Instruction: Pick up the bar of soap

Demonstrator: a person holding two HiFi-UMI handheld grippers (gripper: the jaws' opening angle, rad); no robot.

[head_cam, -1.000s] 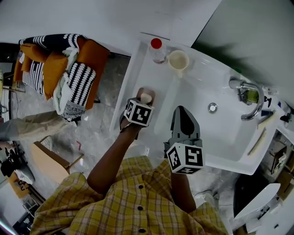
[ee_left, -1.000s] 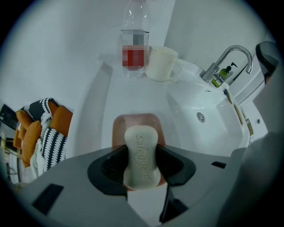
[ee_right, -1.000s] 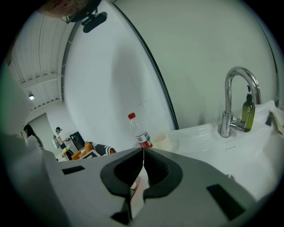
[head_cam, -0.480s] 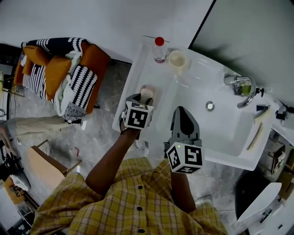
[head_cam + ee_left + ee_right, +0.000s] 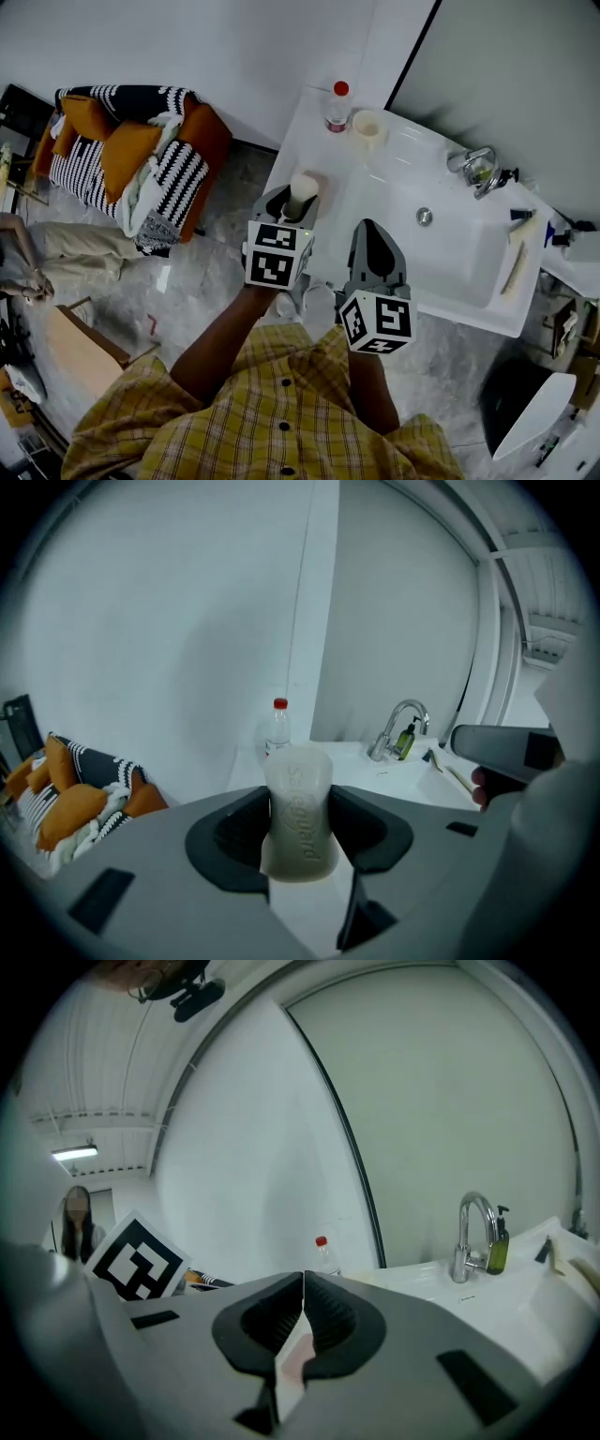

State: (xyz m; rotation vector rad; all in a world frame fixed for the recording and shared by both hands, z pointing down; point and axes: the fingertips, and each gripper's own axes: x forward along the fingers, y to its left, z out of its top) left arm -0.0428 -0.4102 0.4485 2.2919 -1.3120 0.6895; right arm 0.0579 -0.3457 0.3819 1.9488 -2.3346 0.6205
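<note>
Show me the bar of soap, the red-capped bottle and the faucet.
bar of soap (image 5: 299,814), left gripper view, middle of its embossed face.
red-capped bottle (image 5: 278,733), left gripper view, clear body below the cap.
faucet (image 5: 460,1241), right gripper view, upright stem.

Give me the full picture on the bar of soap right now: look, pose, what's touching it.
The bar of soap is pale cream and waxy-looking, a rounded oblong slightly pinched at the waist, with moulded lettering along its face. It stands on end, clamped on both sides by the left gripper's dark fingers, its top poking above them. Nothing else visibly touches it. The head view places it over the sink's left ledge.
</note>
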